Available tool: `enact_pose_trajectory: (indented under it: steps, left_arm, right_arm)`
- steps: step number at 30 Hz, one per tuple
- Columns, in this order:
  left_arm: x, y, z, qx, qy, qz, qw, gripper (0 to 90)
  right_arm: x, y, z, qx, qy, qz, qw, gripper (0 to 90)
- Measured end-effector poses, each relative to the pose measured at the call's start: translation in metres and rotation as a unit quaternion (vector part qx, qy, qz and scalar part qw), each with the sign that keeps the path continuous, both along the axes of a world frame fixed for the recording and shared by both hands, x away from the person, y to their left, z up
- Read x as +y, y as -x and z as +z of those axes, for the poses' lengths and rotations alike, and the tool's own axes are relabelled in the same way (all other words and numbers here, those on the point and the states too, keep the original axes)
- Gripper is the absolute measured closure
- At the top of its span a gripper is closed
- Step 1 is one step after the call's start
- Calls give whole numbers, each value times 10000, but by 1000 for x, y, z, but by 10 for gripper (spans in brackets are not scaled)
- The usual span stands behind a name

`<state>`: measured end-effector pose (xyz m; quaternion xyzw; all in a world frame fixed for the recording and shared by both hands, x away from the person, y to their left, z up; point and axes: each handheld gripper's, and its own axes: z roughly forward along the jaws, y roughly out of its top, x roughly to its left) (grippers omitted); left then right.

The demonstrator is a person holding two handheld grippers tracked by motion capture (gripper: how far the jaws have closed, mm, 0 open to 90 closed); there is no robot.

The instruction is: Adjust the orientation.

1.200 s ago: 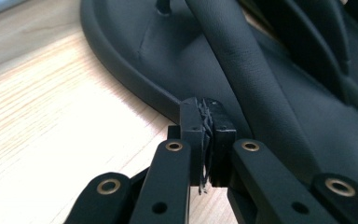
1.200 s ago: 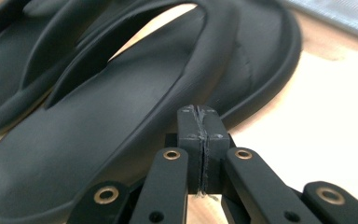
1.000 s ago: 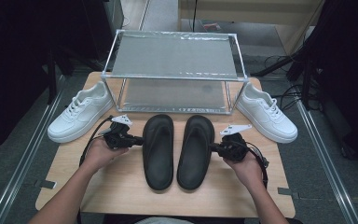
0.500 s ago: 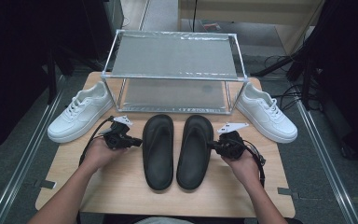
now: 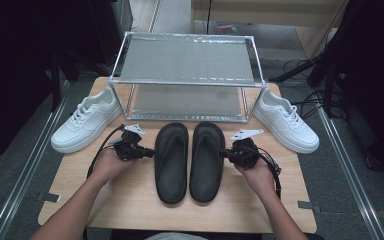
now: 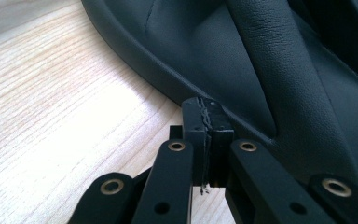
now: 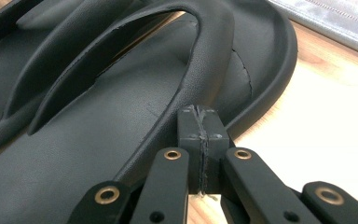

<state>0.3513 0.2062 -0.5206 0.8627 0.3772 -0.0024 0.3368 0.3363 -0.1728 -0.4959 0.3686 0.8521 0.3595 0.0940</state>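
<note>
Both tongs closed beside the black sandals

The left gripper (image 5: pixel 147 151) and right gripper (image 5: pixel 225 153) have jaws pressed together, holding nothing, each at the outer edge of its sandal, the left sandal (image 5: pixel 170 161) and right sandal (image 5: pixel 206 160), on the table (image 5: pixel 130 200) before the rack (image 5: pixel 187 65).

Two black sandals are laid side by side, soles down, at the middle of the wooden table (image 5: pixel 80 185), toes pointed toward the far edge. The left sandal (image 5: pixel 171 162) and the right sandal (image 5: pixel 206 160) are set nearly touching along their inner edges. Each is made of smooth, matte black material with a raised rim around the footbed and broad straps arching over the front half. Fine creases are seen in the right sandal's surface.
</note>
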Motion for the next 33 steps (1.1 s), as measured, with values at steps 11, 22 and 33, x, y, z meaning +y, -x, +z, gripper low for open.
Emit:
enact_pose_trajectory:
  steps: [11,22,33]
  left_arm:
    - [-10,2,0,80,17,-88,9999,900]
    - [-31,20,0,110,28,-481,9988,899]
    - [-41,27,1,3,139,-735,9972,891]
  right_arm:
    - [0,-1,0,17,-5,2,10000,900]
    - [-18,-6,-1,75,-84,-288,9995,900]
    - [-32,-13,-4,126,-144,-576,9982,899]
